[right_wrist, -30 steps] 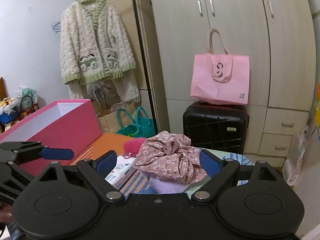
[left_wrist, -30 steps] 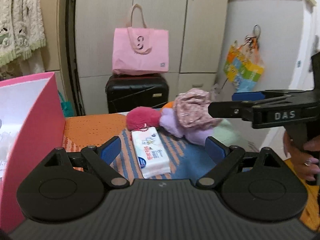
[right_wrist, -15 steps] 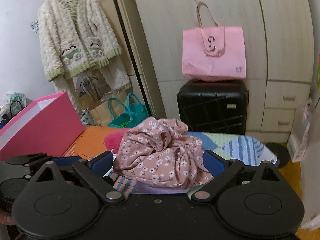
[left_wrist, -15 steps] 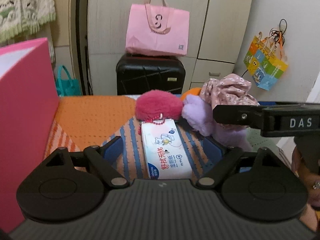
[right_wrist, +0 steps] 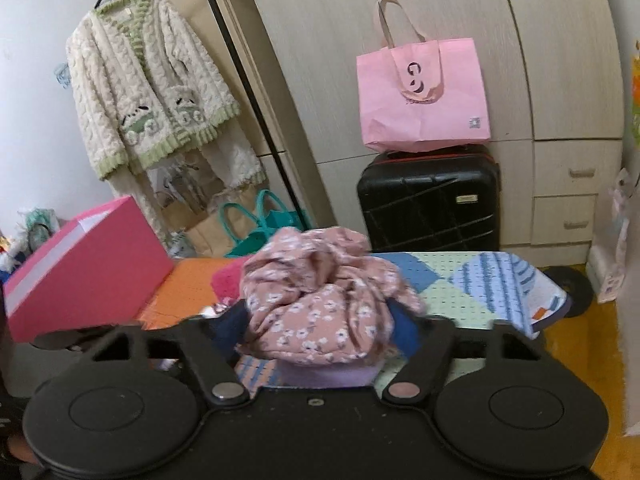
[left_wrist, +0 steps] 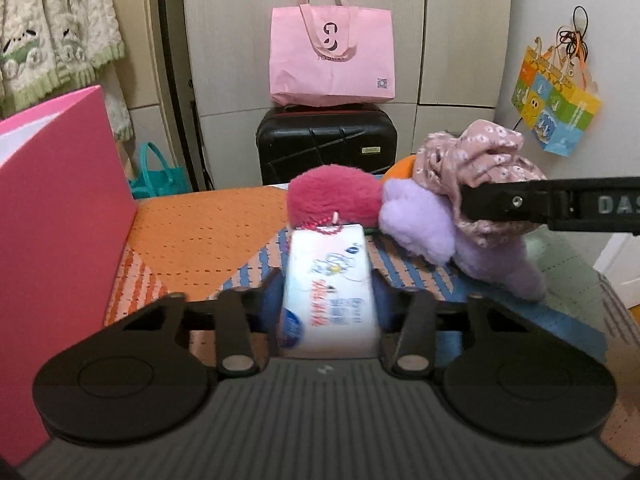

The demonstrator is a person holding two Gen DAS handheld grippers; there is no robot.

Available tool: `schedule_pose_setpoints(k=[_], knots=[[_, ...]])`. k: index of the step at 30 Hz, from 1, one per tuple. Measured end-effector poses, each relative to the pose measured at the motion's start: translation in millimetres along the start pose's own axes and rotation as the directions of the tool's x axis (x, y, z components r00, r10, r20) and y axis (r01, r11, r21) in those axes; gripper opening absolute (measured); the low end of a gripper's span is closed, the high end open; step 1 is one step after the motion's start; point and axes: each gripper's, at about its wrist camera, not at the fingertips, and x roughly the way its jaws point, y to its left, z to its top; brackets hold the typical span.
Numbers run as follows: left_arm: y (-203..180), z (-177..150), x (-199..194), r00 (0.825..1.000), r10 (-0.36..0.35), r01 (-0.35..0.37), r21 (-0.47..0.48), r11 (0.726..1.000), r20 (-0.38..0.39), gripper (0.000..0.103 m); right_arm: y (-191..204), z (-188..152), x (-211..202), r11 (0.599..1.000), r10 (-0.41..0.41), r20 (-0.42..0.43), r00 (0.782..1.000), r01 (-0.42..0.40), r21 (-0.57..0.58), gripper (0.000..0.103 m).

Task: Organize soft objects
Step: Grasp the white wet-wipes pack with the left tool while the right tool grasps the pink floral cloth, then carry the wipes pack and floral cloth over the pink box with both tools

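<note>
Both grabs land at once: the left gripper (left_wrist: 329,304) has just closed its fingers tight on the wipes pack (left_wrist: 330,280), while the right gripper (right_wrist: 320,320), closing from wide, pinches the floral cloth (right_wrist: 320,300). Next comes a steady lift, probably toward the pink box (left_wrist: 60,208).
</note>
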Motion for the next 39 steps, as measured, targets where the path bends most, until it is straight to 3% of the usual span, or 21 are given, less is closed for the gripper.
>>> schedule_pose_setpoints(k=[4, 7, 16, 27, 39], knots=[[5.8, 2.2, -2.4, 1.000, -0.018, 0.018, -0.035, 0.999, -0.007, 0.038, 5.9, -3.3, -8.4, 0.998, -0.030, 0.029, 0.999, 0.031, -0.056, 0.034], [10.4, 2.2, -8.9, 0.999, -0.037, 0.037, -0.066, 0.997, -0.012, 0.038, 14.3, -5.8, -17.5, 0.994, -0.040, 0.051, 0.998, 0.045, -0.095, 0.027], [15.6, -5.6, -34.1, 0.997, -0.081, 0.079, -0.109, 0.991, -0.018, 0.038, 31.1, -13.6, -45.1, 0.985, -0.081, 0.107, 0.991, 0.096, -0.146, 0.026], [22.2, -15.5, -63.1, 0.994, -0.112, 0.110, -0.156, 0.982, -0.008, 0.038, 52.5, -27.0, -77.1, 0.980, -0.063, 0.136, 0.989, 0.087, -0.180, 0.026], [24.1, -30.5, -97.3, 0.986, -0.163, 0.156, -0.162, 0.974, -0.031, 0.038, 75.3, -56.6, -91.9, 0.974, -0.016, 0.054, 0.998, 0.028, -0.226, 0.026]])
